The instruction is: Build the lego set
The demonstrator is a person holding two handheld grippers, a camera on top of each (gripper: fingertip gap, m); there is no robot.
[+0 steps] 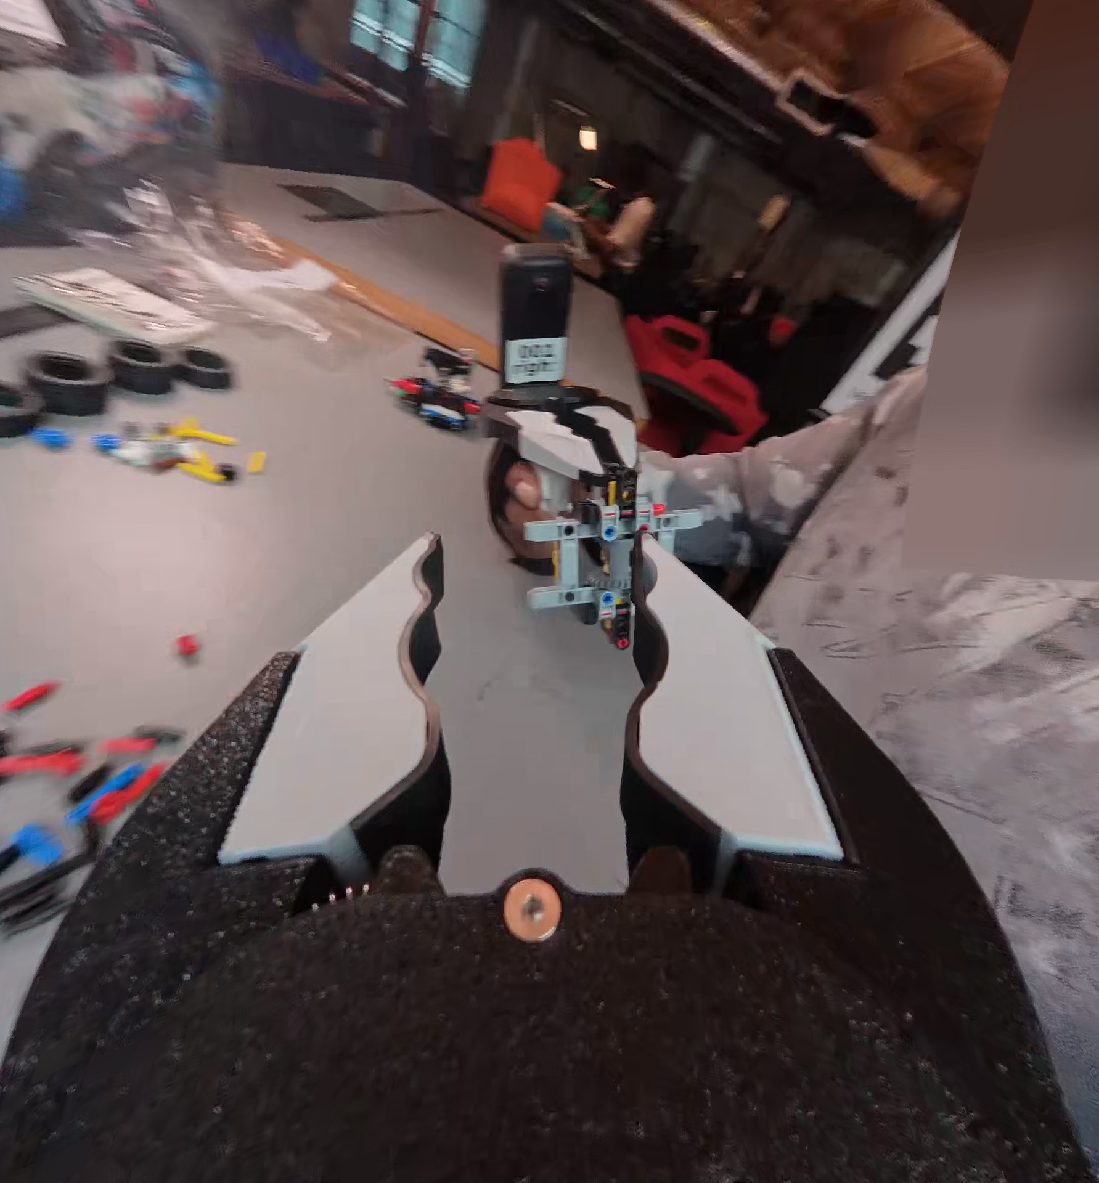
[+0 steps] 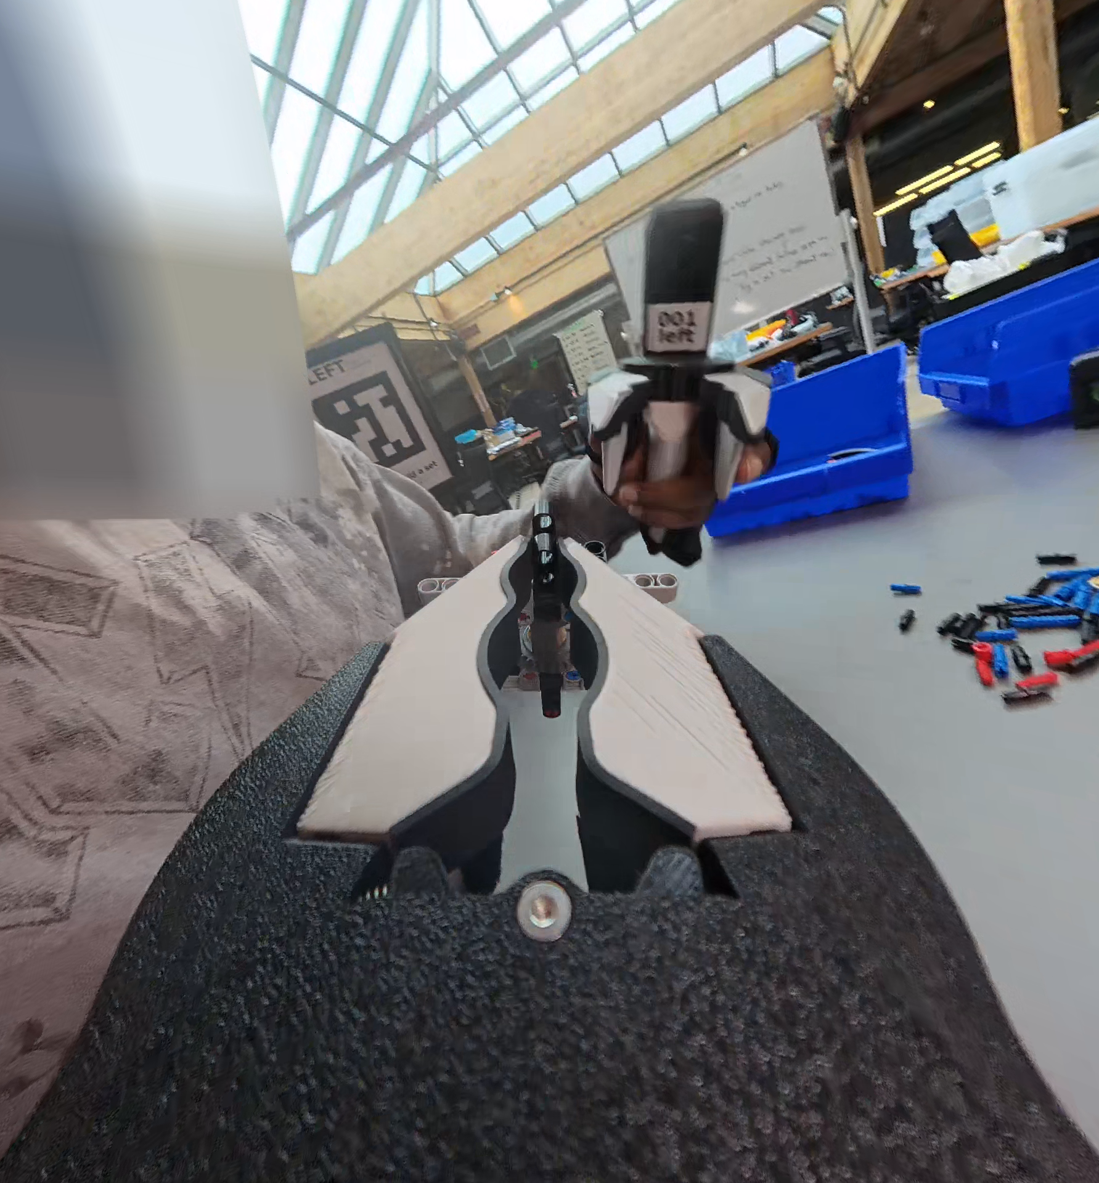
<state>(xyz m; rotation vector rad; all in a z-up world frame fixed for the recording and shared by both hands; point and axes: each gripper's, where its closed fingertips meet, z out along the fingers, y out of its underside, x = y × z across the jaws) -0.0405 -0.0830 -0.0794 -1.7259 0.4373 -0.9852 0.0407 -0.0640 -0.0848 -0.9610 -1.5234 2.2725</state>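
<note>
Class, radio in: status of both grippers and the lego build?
Left gripper open, empty. Right gripper shut on grey lego assembly, held above table. Loose pieces aside; nothing between.

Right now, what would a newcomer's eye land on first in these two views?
The grey lego frame held in mid-air at centre, clamped by the right tool, whose fingers are shut on it. The left tool faces it with fingers spread wide, empty. Then the clutter on the grey table: black tyres far left in the left wrist view, and loose red, blue and black pins at right in the right wrist view.
</note>
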